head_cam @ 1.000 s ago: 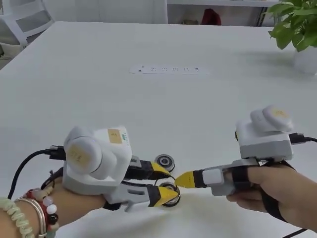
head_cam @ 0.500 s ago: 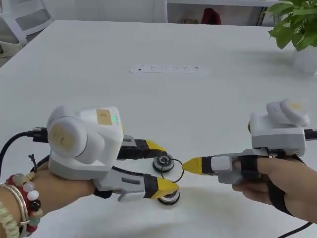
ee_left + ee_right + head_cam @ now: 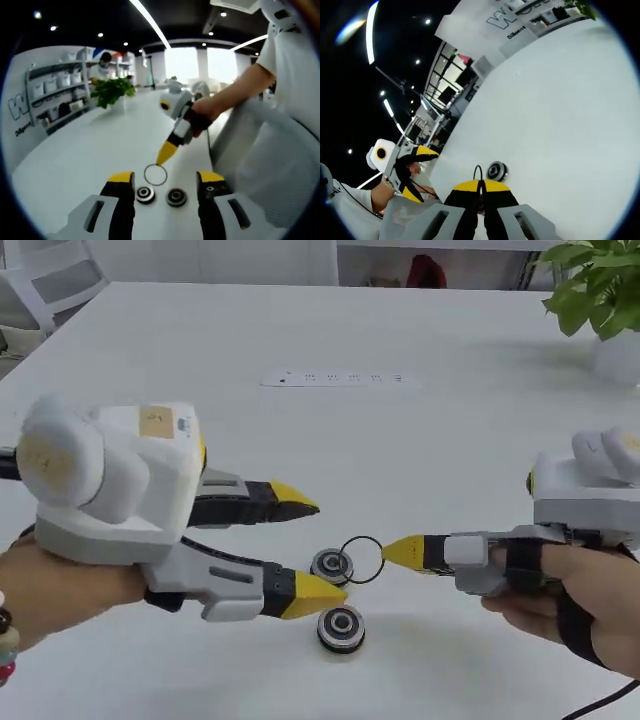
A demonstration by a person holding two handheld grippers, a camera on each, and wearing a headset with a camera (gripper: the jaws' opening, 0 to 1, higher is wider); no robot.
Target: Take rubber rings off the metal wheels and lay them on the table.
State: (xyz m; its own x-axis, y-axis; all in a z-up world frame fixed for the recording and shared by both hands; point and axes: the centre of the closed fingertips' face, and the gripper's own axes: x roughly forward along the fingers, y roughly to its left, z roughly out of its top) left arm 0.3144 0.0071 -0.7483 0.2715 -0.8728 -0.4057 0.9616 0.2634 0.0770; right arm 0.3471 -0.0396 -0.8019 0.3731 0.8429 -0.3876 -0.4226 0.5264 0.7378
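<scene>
While your right hand-held gripper pinches freed rubber ring beside metal wheels, seemingly off table for laying down, left hand-held gripper gapes empty.

Left gripper: jaws wide open, yellow tips well apart, one jaw above the other in the head view, both pointing across toward the right gripper. Left hand holds it from behind and below the body. Right gripper: jaws closed, tips together, pinching the rubber ring, which sticks out just ahead of the tips. Its tip points back at the left jaws; in the left gripper view it sits ahead of them, lined up with the gap between them. Right hand is wrapped round the handle, black strap across the fingers. Right forearm is bare and runs back from the gripper to a white sleeve.
</scene>
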